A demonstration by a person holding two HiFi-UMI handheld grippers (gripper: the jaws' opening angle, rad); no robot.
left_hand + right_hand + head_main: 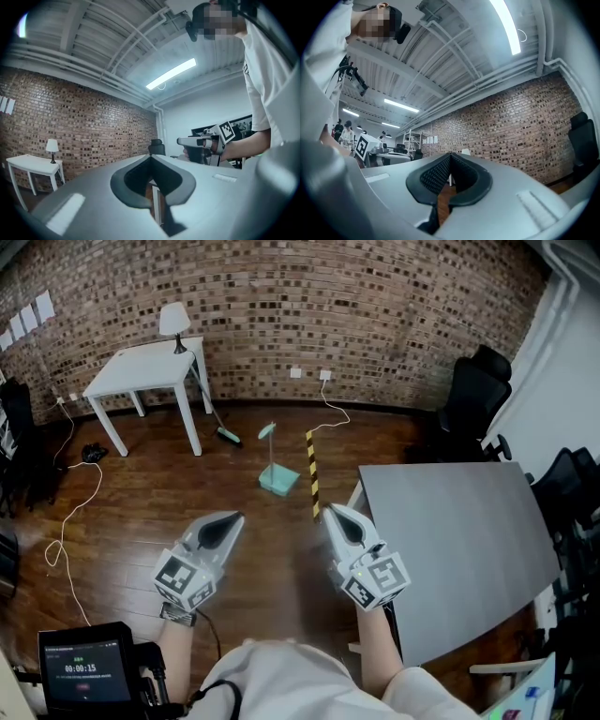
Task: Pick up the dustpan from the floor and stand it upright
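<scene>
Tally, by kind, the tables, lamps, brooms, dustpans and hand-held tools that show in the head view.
Tables: 2 (white table, grey table)
Lamp: 1
Broom: 1
Dustpan: 1
Tools: 2 (left tool, right tool)
Total: 7

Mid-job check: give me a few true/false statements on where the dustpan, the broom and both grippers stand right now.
1. The left gripper and the right gripper are both shut, with nothing between their jaws. True.
2. The dustpan is held in the right gripper. False: it sits on the wooden floor ahead, clear of both grippers.
3. A lamp stands on the white table. True.
4. The broom lies flat in the middle of the floor. False: it leans against the white table, head on the floor.
</scene>
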